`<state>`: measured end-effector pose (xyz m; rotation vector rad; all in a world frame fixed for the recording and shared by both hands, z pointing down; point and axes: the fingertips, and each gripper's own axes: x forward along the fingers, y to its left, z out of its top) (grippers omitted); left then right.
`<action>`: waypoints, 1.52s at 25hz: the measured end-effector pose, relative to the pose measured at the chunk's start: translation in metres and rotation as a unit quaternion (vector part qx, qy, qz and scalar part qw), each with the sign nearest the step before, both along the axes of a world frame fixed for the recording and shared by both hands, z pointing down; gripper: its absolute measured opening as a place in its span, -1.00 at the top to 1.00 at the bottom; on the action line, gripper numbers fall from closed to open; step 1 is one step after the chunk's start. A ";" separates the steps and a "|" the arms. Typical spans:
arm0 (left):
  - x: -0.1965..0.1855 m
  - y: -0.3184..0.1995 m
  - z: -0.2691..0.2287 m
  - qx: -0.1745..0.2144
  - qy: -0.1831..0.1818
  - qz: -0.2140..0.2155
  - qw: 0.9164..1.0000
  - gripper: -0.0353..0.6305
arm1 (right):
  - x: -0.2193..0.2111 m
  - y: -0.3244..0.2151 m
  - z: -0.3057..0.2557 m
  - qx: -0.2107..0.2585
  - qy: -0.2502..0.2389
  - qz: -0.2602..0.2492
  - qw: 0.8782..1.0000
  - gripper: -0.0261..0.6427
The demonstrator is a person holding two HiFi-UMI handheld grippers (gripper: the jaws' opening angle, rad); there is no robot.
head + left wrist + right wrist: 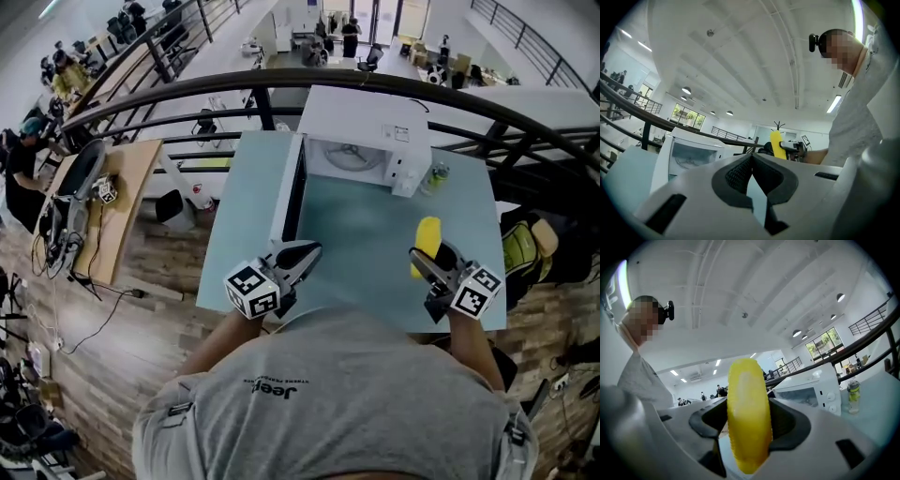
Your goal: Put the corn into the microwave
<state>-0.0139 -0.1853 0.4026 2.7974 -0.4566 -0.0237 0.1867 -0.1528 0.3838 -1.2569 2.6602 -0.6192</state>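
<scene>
The yellow corn (427, 238) is held upright, lifted above the pale teal table (361, 281), with my right gripper (425, 258) shut on it. In the right gripper view the corn (747, 418) fills the gap between the dark pads. The white microwave (361, 141) stands at the table's far edge. Its door (287, 192) is swung open to the left and the cavity shows. My left gripper (300, 255) hovers over the table in front of the open door, shut on nothing. In the left gripper view its pads meet at the tips (751, 161), and beyond them are the corn (776, 143) and the microwave (691, 152).
A small green-labelled bottle (437, 174) stands on the table just right of the microwave, also seen in the right gripper view (853, 397). A dark railing (141, 98) arcs behind the table. My own torso is close to the table's near edge.
</scene>
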 end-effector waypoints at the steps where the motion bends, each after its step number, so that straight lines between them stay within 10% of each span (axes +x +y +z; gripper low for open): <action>1: -0.006 -0.004 0.003 0.001 -0.004 0.006 1.000 0.84 | -0.008 -0.009 -0.001 -0.003 0.000 0.004 1.000 0.11; 10: -0.017 -0.017 0.029 0.013 -0.032 0.050 0.998 0.84 | -0.050 -0.053 0.016 -0.041 0.027 -0.005 0.999 0.11; 21: 0.062 -0.025 0.056 -0.034 -0.034 -0.021 0.999 0.84 | -0.001 -0.077 0.066 -0.056 0.042 -0.081 0.994 0.11; 38: 0.100 -0.099 0.085 -0.028 -0.036 -0.032 0.998 0.84 | 0.002 -0.160 0.110 -0.079 0.086 -0.048 0.992 0.11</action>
